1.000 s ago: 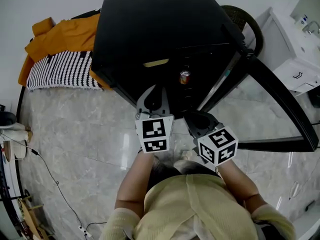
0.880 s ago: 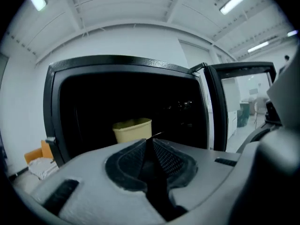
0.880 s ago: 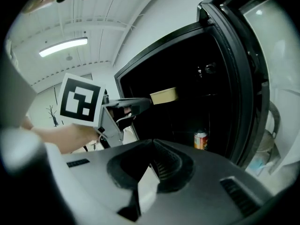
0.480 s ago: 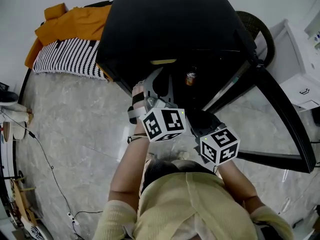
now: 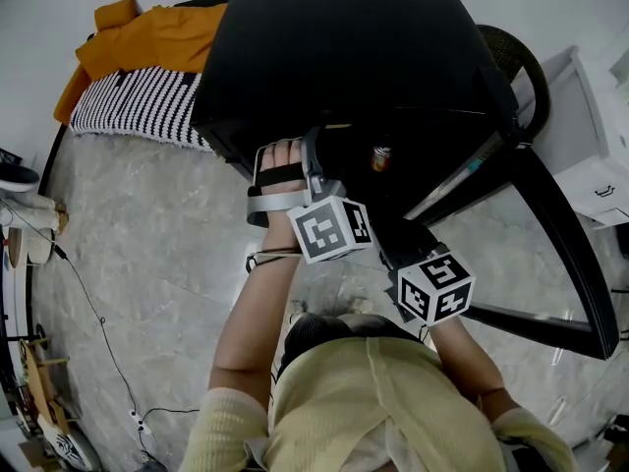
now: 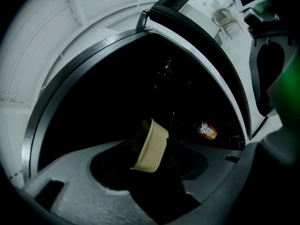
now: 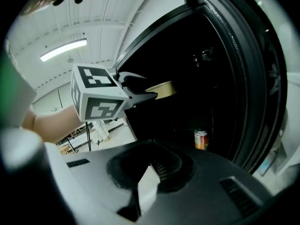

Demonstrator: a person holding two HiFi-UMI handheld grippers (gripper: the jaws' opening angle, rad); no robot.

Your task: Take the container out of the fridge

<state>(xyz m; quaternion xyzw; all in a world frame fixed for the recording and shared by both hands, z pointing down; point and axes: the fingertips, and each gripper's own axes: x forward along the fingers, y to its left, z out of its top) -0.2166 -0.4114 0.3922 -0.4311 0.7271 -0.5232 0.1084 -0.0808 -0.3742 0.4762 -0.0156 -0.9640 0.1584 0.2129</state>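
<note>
Left gripper: over the last second it has rolled onto its side and pushed further into the mouth of the fridge. Its jaws have just been opening and now stand wide, pressing on nothing.
Container: a cream tub on a shelf high inside the fridge, just ahead of the left jaw tips. I cannot tell whether the tips already flank it.
Right gripper: waits outside the fridge, in front of its opening, jaws drawn together with nothing between them (it has hardly stirred).
Door: swung wide at the fridge's right side in the head view, as it was a second ago.
Can: low inside the fridge, well below the container and off the line of reach.
Meaning: the reach looks nearly done and the grip is not yet made. The next step is probably to close on the tub's wall and draw it out of the fridge.
</note>
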